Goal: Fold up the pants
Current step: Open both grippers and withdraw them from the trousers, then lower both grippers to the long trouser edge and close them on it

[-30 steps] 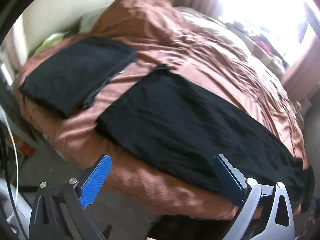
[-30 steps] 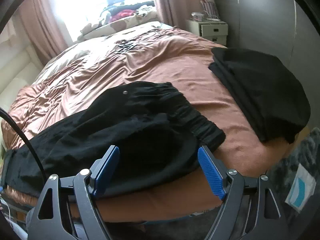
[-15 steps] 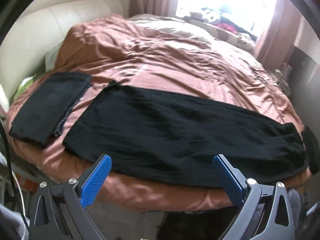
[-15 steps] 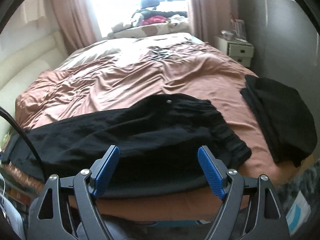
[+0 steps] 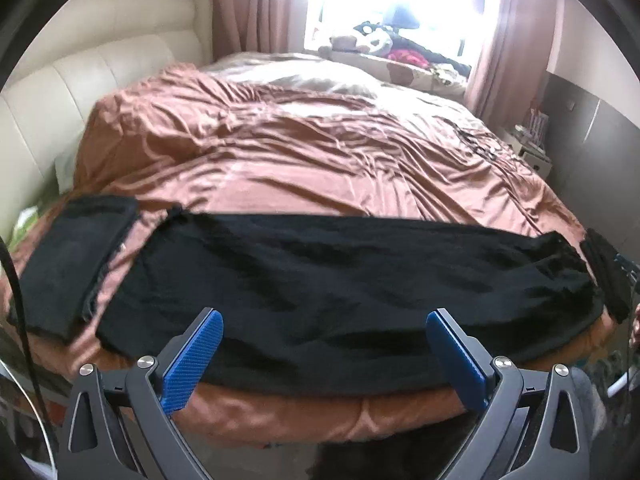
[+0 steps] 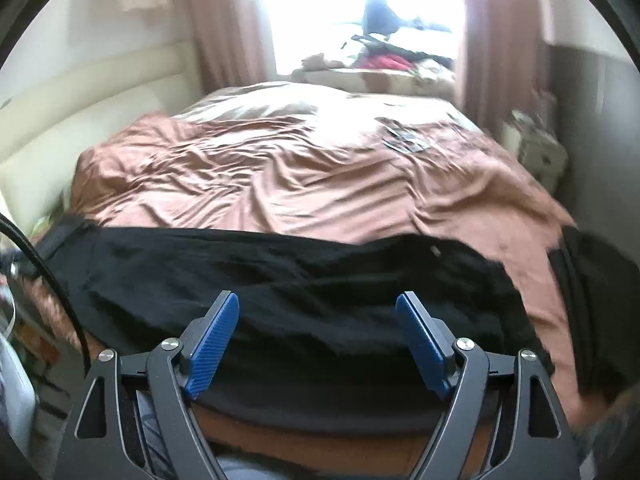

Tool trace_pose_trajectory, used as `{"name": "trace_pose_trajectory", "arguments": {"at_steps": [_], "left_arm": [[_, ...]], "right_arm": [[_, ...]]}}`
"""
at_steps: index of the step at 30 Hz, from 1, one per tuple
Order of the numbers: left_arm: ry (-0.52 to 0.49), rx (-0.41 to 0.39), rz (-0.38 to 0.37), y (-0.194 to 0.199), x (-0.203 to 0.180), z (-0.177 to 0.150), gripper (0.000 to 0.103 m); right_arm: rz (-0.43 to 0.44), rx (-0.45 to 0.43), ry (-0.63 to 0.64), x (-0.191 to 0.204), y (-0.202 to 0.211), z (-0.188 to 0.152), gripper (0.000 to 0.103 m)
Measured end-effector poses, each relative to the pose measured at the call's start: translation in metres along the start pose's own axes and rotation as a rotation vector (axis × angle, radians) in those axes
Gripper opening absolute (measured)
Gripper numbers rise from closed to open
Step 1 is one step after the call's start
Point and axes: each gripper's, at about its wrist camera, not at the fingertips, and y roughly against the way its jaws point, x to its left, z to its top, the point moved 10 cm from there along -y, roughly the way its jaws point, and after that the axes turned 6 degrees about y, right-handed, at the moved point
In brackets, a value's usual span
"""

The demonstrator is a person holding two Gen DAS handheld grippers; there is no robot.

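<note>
Black pants (image 5: 320, 288) lie stretched sideways along the near edge of a bed with a brown cover (image 5: 304, 152), legs to the left, waistband to the right. In the right wrist view the same pants (image 6: 280, 280) fill the lower middle. My left gripper (image 5: 324, 322) hangs open above the near hem, blue pads wide apart, nothing between them. My right gripper (image 6: 318, 306) is also open over the pants, holding nothing.
A folded black garment (image 5: 76, 256) rests on the bed's left corner, another dark pile (image 6: 592, 288) at the right edge. A cream headboard (image 5: 60, 92) runs along the left. A nightstand (image 6: 540, 152) stands far right; a window with clutter (image 5: 392, 44) is behind.
Both grippers rolled level and drew back, the left swinging right and the right swinging left. Each view now faces the whole length of the pants squarely. The jaws stayed open.
</note>
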Motion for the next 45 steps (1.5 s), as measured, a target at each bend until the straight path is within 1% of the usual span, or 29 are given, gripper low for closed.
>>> {"name": "trace_pose_trajectory", "arguments": {"at_steps": [4, 8, 11, 13, 17, 18, 20, 22, 24, 25, 26, 28, 29, 31, 35, 37, 38, 41, 45], "left_arm": [[-0.019, -0.011, -0.029, -0.005, -0.014, 0.017, 0.102], [-0.051, -0.018, 0.008, -0.016, -0.025, 0.034, 0.096], [-0.047, -0.017, 0.031, -0.027, -0.027, 0.045, 0.096], [-0.05, -0.027, 0.01, -0.033, -0.031, 0.051, 0.096], [-0.066, -0.011, 0.064, -0.051, -0.032, 0.063, 0.096], [-0.067, -0.006, 0.063, -0.054, -0.033, 0.065, 0.096], [-0.041, 0.021, 0.048, -0.064, -0.032, 0.069, 0.096], [-0.012, 0.05, 0.033, -0.074, -0.031, 0.073, 0.096], [-0.02, 0.08, 0.077, -0.087, -0.027, 0.077, 0.096], [-0.025, 0.101, 0.085, -0.094, -0.027, 0.078, 0.096], [-0.02, 0.123, 0.077, -0.102, -0.028, 0.077, 0.096], [-0.003, 0.146, 0.06, -0.112, -0.03, 0.077, 0.097], [0.012, 0.155, 0.053, -0.118, -0.031, 0.077, 0.103], [0.04, 0.173, 0.043, -0.128, -0.033, 0.077, 0.103], [0.061, 0.185, 0.039, -0.145, -0.038, 0.08, 0.103], [0.097, 0.184, 0.017, -0.153, -0.04, 0.081, 0.103], [0.11, 0.185, 0.019, -0.156, -0.04, 0.081, 0.103], [0.115, 0.182, 0.059, -0.168, -0.039, 0.083, 0.103], [0.156, 0.184, 0.065, -0.184, -0.036, 0.084, 0.102]], "right_arm": [[0.06, 0.029, 0.026, 0.011, -0.02, 0.004, 0.08], [0.071, 0.02, 0.088, 0.015, -0.035, 0.015, 0.08], [0.121, 0.054, 0.091, 0.016, -0.048, 0.021, 0.08], [0.118, 0.068, 0.111, 0.015, -0.056, 0.027, 0.08], [0.124, 0.121, 0.154, 0.017, -0.082, 0.038, 0.08], [0.136, 0.125, 0.158, 0.02, -0.086, 0.041, 0.08], [0.167, 0.116, 0.174, 0.026, -0.095, 0.048, 0.08], [0.181, 0.107, 0.197, 0.028, -0.105, 0.055, 0.08], [0.205, 0.115, 0.217, 0.03, -0.116, 0.057, 0.08], [0.229, 0.117, 0.218, 0.033, -0.121, 0.058, 0.08], [0.26, 0.127, 0.221, 0.036, -0.129, 0.06, 0.08], [0.273, 0.147, 0.239, 0.037, -0.143, 0.061, 0.08], [0.274, 0.151, 0.253, 0.038, -0.15, 0.063, 0.08], [0.296, 0.159, 0.272, 0.04, -0.161, 0.066, 0.08], [0.331, 0.182, 0.315, 0.044, -0.184, 0.073, 0.08], [0.356, 0.195, 0.329, 0.049, -0.194, 0.076, 0.08], [0.367, 0.203, 0.341, 0.051, -0.199, 0.076, 0.08], [0.395, 0.235, 0.383, 0.059, -0.217, 0.076, 0.08], [0.424, 0.27, 0.418, 0.065, -0.241, 0.079, 0.08]]}}
